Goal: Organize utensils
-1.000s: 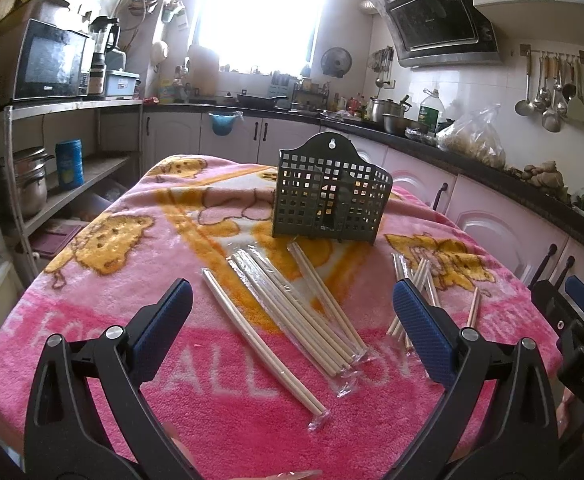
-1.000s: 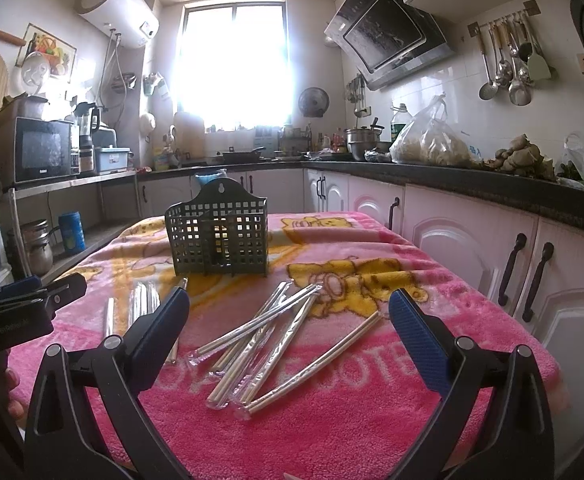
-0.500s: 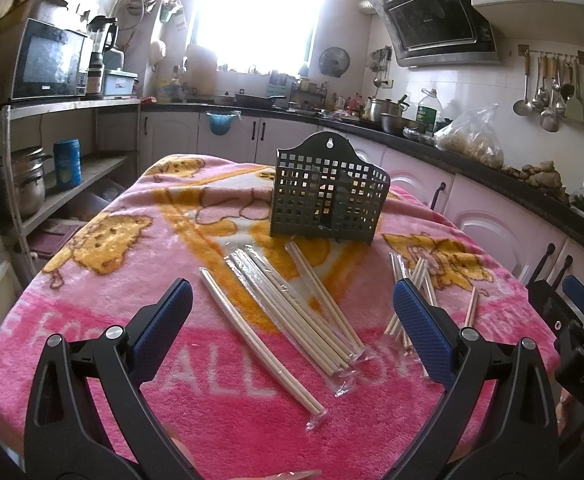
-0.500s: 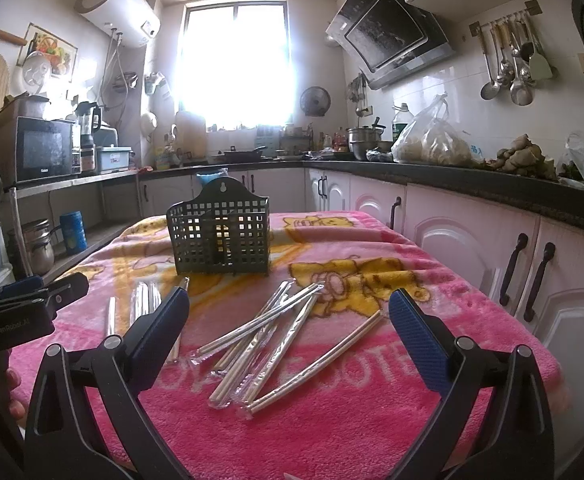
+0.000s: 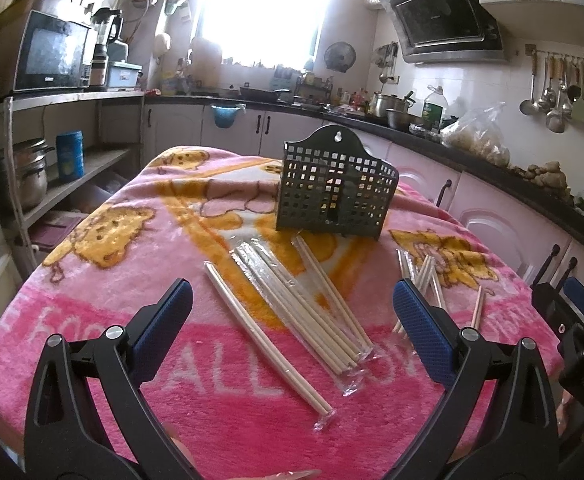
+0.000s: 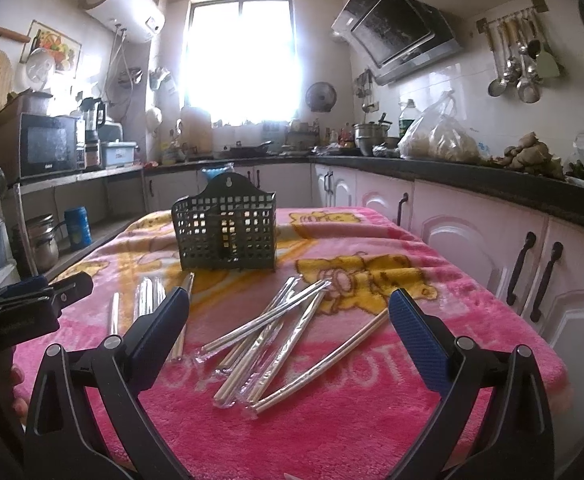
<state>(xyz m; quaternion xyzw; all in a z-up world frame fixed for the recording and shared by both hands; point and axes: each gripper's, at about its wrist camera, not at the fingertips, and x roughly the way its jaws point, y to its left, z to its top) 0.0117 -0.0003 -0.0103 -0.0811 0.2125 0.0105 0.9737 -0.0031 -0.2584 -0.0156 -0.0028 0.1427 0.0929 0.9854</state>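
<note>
A dark perforated utensil basket (image 5: pixel 336 196) (image 6: pixel 226 232) stands upright mid-table on the pink blanket (image 5: pixel 104 280) (image 6: pixel 371 432). Several plastic-wrapped chopstick pairs (image 5: pixel 292 300) lie in front of it on the left side, and a second scattered group (image 6: pixel 276 332) lies on the right side. My left gripper (image 5: pixel 292 320) hovers open above the near ends of the left group, nothing between its blue pads. My right gripper (image 6: pixel 290 320) is open too, held over the right group. Each gripper shows at the other view's edge: the right gripper (image 5: pixel 579 320) and the left gripper (image 6: pixel 32 300).
Kitchen counters and white cabinets (image 6: pixel 491 240) run along the right and far sides. A metal shelf with a microwave (image 5: pixel 52 58), pots and a blue can (image 5: pixel 69 156) stands at the left. Hanging ladles (image 5: pixel 555 92) line the right wall. The blanket drops off at the table's near edge.
Both views shifted only slightly; the grippers stay open and the chopsticks and basket have not moved.
</note>
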